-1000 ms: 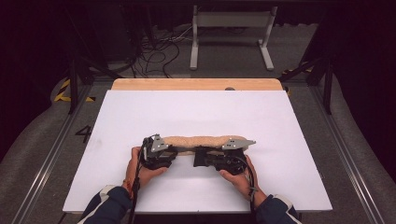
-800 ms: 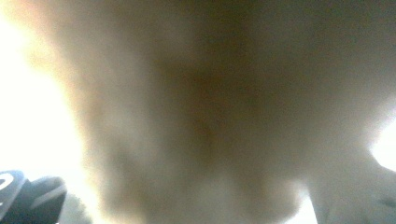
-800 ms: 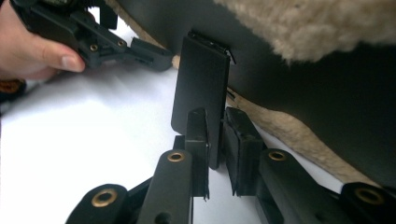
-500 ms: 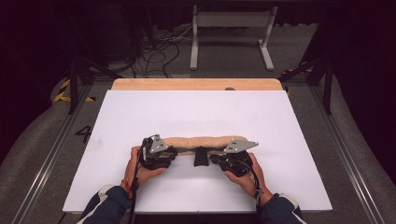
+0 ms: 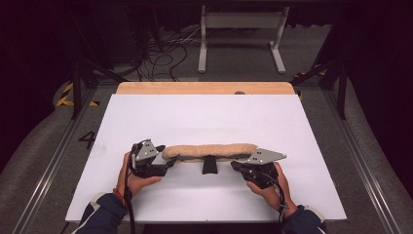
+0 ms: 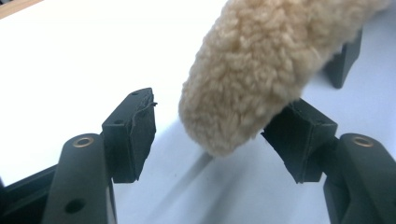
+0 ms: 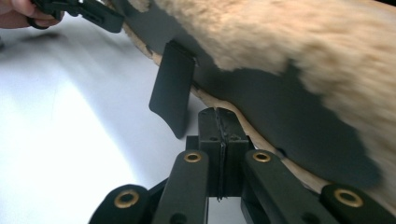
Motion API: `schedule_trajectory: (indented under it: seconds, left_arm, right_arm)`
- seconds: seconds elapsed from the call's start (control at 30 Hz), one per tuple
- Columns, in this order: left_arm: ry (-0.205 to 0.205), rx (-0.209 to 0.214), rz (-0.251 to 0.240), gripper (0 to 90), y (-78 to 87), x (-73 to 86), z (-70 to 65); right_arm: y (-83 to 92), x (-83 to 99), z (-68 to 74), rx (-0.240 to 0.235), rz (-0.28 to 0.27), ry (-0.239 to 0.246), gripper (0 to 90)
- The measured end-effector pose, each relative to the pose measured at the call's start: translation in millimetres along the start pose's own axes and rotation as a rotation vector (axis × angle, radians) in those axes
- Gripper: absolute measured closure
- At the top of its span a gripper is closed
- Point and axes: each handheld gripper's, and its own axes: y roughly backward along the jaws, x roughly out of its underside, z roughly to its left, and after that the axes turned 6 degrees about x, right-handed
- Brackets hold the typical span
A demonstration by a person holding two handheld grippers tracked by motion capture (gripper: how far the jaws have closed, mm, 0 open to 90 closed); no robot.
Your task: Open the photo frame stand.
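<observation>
open white tabletop [image 5: 204,117] beyond fleece roll [image 5: 209,151]

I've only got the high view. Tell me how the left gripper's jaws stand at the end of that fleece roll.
Observer: The left gripper is open and has just been opening. The fleece pad ends between its jaws, and the pad on the left of the left gripper view is clear of it.
Operator: Now report the right gripper.
Observer: The right gripper is shut at the edge of the black underside. I cannot tell if it pinches that edge.
Operator: Describe the dark piece mid-roll.
Observer: A flat black tab hangs from the underside.
</observation>
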Motion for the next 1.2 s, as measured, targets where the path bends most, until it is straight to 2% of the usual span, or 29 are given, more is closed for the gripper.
schedule_trajectory:
  seconds: [0.2, 0.43, 0.53, 0.63, 0.77, 0.87, 1.07, 1.2]
  left_arm:
    - [-0.037, 0.009, 0.000, 30.3, 7.9, 2.1, -2.9]
    - [-0.055, 0.013, -0.016, 28.2, 16.2, 2.4, -6.6]
    - [-0.061, 0.011, -0.038, 28.1, 19.7, 0.1, -6.0]
    - [-0.066, 0.015, -0.035, 27.8, 18.3, -0.5, -5.2]
    - [-0.059, 0.017, -0.030, 26.3, 14.5, -0.8, -2.6]
    - [-0.056, 0.020, -0.029, 26.3, 12.6, -1.2, -1.5]
    - [-0.073, 0.027, -0.042, 29.8, 8.8, -4.0, -3.2]
    - [-0.076, 0.040, -0.056, 32.3, 8.3, -6.3, -4.6]
  right_arm:
    - [15.7, 11.5, -10.4, 0.043, 0.005, -0.017, 90.0]
    - [37.5, 21.6, -24.7, 0.091, -0.034, -0.079, 90.0]
    - [44.3, 23.5, -27.8, 0.113, -0.046, -0.097, 90.0]
    - [50.2, 23.6, -30.4, 0.131, -0.064, -0.103, 90.0]
    - [48.8, 23.3, -32.6, 0.133, -0.068, -0.114, 90.0]
    - [48.3, 22.5, -30.8, 0.130, -0.070, -0.103, 90.0]
    - [48.8, 21.7, -30.7, 0.132, -0.073, -0.110, 90.0]
    - [49.7, 21.1, -32.6, 0.163, -0.071, -0.121, 89.2]
